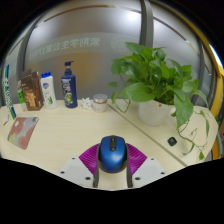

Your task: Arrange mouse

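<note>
A blue and black computer mouse point(111, 152) sits between my gripper's point(111, 157) two fingers, whose magenta pads point(90, 156) press on both of its sides. The mouse's front points away from me and its cord-less body is held just above the pale wooden desk point(70, 130). The gripper is shut on the mouse.
A leafy potted plant point(155, 85) in a white pot stands beyond the fingers to the right. Bottles and a carton point(47, 90) stand at the back left, with a small white dish point(99, 101) nearby. A reddish booklet point(22, 131) lies at the left. A small dark object point(172, 142) lies at the right.
</note>
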Demonstrator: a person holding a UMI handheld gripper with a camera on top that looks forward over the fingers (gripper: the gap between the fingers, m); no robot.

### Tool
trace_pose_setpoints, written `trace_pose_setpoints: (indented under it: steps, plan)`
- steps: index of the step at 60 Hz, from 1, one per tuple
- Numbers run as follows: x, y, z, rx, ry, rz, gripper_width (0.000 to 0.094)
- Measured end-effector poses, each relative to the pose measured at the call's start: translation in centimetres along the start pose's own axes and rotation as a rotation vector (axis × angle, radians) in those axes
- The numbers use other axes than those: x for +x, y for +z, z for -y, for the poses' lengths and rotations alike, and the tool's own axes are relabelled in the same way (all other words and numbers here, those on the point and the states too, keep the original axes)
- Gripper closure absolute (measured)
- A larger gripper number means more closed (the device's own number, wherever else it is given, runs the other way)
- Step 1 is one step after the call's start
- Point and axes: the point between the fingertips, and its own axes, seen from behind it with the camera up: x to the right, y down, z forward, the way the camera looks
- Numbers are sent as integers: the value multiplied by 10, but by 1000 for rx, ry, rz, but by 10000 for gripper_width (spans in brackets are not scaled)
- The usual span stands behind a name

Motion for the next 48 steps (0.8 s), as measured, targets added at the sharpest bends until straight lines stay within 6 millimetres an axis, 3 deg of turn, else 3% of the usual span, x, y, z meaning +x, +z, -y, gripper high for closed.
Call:
trace_pose_setpoints:
  steps: [6, 10, 16, 19, 22, 26, 33, 40, 48]
  plan:
    - [-37, -47, 71, 123, 14, -12, 554]
    - [-77, -77, 120, 207, 13, 9, 556]
    - [-165, -106, 166, 278, -4, 95, 556]
    - [-216, -109, 174, 282, -19, 155, 558]
    - [-267, -104, 168, 261, -37, 211, 557]
    - [-333, -89, 146, 211, -61, 273, 557]
    - [-417, -38, 90, 95, -55, 345, 559]
    - [-456, 4, 42, -28, -75, 343, 557]
    - [-470, 35, 6, -102, -75, 326, 516]
